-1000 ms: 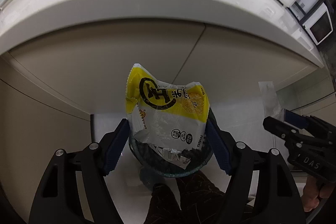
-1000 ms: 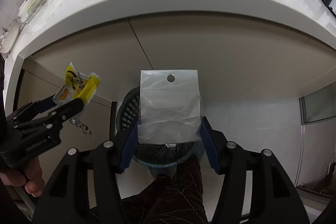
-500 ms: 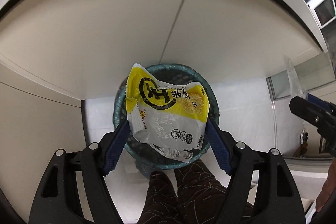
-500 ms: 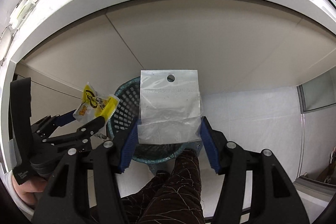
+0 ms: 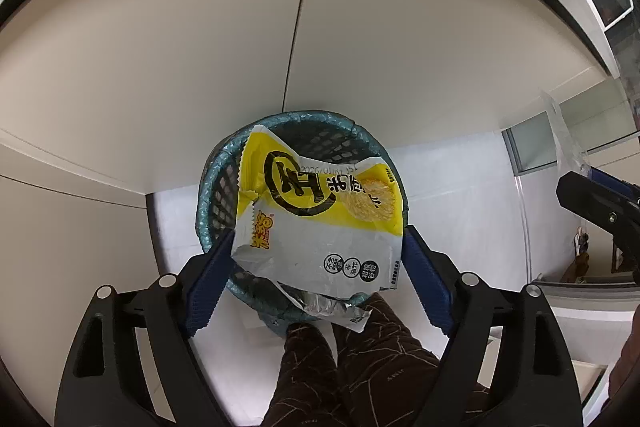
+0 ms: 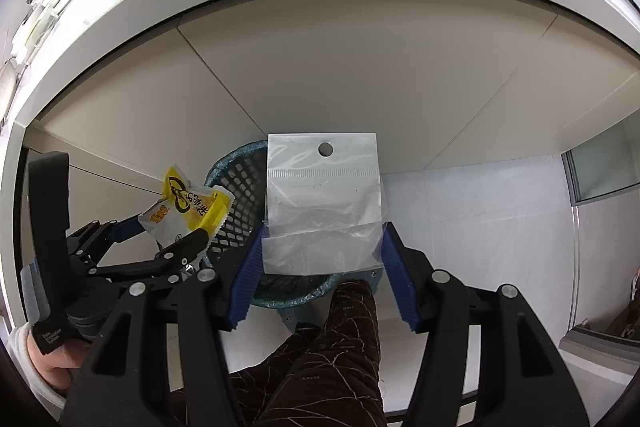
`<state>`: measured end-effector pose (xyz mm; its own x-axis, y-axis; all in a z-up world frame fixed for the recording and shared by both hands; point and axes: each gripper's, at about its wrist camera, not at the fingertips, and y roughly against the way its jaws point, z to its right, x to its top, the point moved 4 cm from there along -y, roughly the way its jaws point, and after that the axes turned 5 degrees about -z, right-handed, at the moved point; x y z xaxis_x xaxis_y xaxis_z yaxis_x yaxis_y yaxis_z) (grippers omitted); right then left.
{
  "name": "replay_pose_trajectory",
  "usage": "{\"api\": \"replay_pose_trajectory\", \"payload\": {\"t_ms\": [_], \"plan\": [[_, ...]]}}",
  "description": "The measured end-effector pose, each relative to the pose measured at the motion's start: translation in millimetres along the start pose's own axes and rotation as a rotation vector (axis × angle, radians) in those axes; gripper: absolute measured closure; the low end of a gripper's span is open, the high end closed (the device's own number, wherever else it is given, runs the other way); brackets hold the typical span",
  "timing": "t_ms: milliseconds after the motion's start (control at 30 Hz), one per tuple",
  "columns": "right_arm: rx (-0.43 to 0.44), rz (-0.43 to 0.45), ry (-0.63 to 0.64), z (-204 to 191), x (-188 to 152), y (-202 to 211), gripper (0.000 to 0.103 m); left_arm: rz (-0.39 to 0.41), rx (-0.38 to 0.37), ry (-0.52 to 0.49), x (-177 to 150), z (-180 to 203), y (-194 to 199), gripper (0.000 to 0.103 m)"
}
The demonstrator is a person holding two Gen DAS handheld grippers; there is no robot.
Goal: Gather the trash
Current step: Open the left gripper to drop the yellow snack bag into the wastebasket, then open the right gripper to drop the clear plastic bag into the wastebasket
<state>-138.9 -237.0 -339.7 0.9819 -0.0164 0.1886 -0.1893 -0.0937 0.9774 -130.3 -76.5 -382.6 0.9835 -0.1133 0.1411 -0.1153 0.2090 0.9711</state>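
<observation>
The left gripper (image 5: 318, 259) hung over the bin (image 5: 280, 121), pointing steeply down, with the yellow wrapper (image 5: 320, 211) between its blue pads (image 5: 210, 283); its jaws were opening, the wrapper's left edge touched the left pad and a thin gap seemed to show at the right pad, so the hold looked nearly gone; the wrapper lay broadside across the fingers, its wide face to the camera and its torn silver end toward the wrist; the bin's mouth lay straight beyond it, so a drop should, I judged, land inside, though the crumpled sheet could catch on the near rim; the right gripper (image 6: 322, 247) stood just beside, to the right and a little nearer the person's legs (image 6: 320, 359), its pads pressed on the two side edges of a clear bag (image 6: 322, 203), held at a middling width; the bag stood upright along the fingers, its punched hole at the far end, over the bin's right half; of the two, the left was better centred over the mouth, and it was the one letting go.
</observation>
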Motion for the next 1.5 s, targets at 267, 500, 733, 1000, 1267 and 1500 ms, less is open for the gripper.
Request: {"api": "replay_pose_trajectory", "payload": {"t_ms": [267, 500, 733, 1000, 1267, 1500], "plan": [[-0.005, -0.012, 0.0, 1, 0, 0, 0.048, 0.012, 0.001, 0.007, 0, 6, -7, 0.016], [0.006, -0.019, 0.008, -7, -1, -6, 0.048, 0.054, 0.004, 0.006, 1, 2, 3, 0.007], [0.042, -0.015, 0.042, -32, 1, -18, 0.048, 0.111, 0.04, 0.038, 2, -28, 34, 0.006], [0.051, -0.029, 0.122, -67, 1, -39, 0.048, 0.156, 0.061, 0.088, -1, -62, 67, 0.006], [0.05, -0.049, 0.16, -77, 3, -54, 0.048, 0.129, 0.068, 0.113, -11, -83, 64, 0.006], [0.062, -0.069, 0.179, -80, 0, -66, 0.046, 0.103, 0.075, 0.143, -23, -98, 57, 0.006]]}}
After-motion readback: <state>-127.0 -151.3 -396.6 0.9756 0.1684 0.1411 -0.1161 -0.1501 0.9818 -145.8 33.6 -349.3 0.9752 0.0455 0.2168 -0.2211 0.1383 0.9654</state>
